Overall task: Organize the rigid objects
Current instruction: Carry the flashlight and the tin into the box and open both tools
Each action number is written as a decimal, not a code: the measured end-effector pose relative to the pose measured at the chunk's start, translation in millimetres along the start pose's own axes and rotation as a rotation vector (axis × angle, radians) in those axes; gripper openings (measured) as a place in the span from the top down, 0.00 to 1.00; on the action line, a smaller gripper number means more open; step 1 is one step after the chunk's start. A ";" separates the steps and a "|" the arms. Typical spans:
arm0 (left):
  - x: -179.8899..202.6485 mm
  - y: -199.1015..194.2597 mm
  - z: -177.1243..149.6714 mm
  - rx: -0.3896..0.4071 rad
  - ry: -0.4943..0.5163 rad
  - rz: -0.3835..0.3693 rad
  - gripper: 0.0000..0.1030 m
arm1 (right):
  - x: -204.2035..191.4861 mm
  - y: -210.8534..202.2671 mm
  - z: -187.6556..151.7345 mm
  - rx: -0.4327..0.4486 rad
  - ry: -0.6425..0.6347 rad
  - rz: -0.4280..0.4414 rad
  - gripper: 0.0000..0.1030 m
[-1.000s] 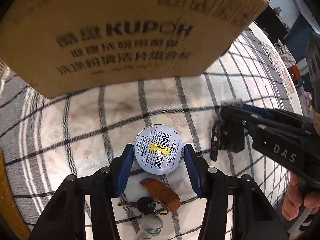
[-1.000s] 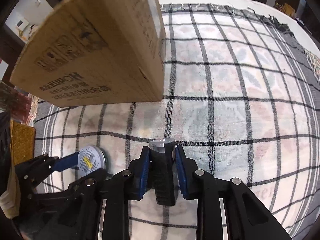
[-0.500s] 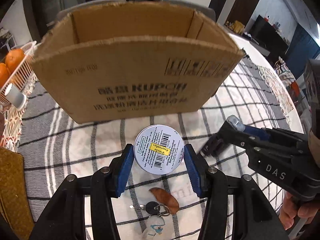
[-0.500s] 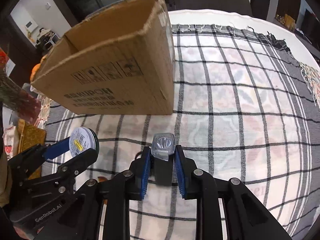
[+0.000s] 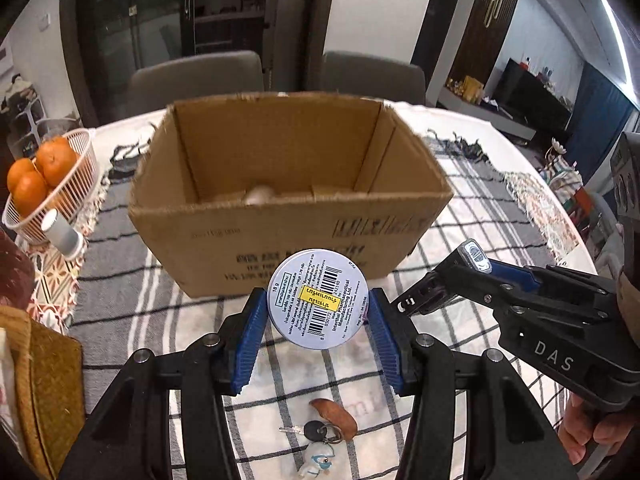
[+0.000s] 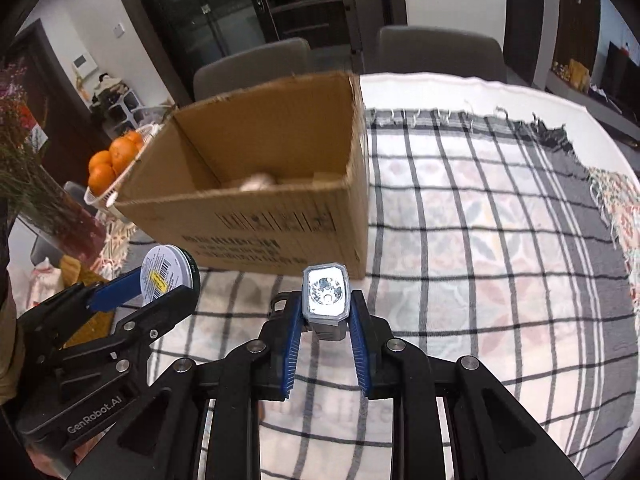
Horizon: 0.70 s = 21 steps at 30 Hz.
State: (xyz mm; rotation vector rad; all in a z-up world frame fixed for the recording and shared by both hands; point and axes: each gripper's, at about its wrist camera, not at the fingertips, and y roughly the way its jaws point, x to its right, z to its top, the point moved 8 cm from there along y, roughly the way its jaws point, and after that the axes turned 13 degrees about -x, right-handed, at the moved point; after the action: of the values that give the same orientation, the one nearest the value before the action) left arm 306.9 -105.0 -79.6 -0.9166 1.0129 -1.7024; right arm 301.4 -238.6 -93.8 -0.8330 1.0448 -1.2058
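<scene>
My left gripper (image 5: 318, 312) is shut on a round silver tin (image 5: 318, 299) with a barcode label, held in the air in front of an open cardboard box (image 5: 256, 236). My right gripper (image 6: 326, 316) is shut on a small black flashlight (image 6: 326, 298), lens facing forward, also raised in front of the box (image 6: 280, 224). The right gripper and flashlight also show in the left wrist view (image 5: 474, 258); the left gripper and tin show in the right wrist view (image 6: 166, 272). A pale rounded object (image 5: 259, 194) lies inside the box.
A key ring with a brown tag and a small figure (image 5: 324, 436) lies on the checked tablecloth (image 6: 480, 240) below my left gripper. A white basket of oranges (image 5: 44, 184) and a small cup (image 5: 62, 232) stand at the left. Chairs stand behind the table.
Both grippers have risen with their objects. The box's open top and inside have come into view, where a second ago only its printed side showed.
</scene>
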 end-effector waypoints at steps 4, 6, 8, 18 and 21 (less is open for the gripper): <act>-0.7 -17.6 4.9 0.037 0.002 -0.010 0.51 | -7.4 -18.1 4.7 0.038 -0.017 0.000 0.76; -0.6 -25.2 7.7 0.055 0.003 -0.016 0.51 | -12.2 -27.4 6.8 0.061 -0.024 0.000 0.76; -0.7 -32.9 10.4 0.071 0.007 -0.019 0.51 | -16.0 -37.1 9.1 0.086 -0.032 -0.002 0.76; -3.7 -74.5 28.6 0.168 0.025 -0.010 0.51 | -31.9 -87.4 26.7 0.229 -0.069 -0.030 0.76; -5.0 -83.3 35.5 0.188 0.031 -0.001 0.51 | -37.6 -97.9 33.9 0.257 -0.077 -0.025 0.76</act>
State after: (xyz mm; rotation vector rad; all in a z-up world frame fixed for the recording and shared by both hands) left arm 312.5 -88.7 9.4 -0.7711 0.8550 -1.7838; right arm 300.5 -220.9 15.0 -0.6872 0.7986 -1.2880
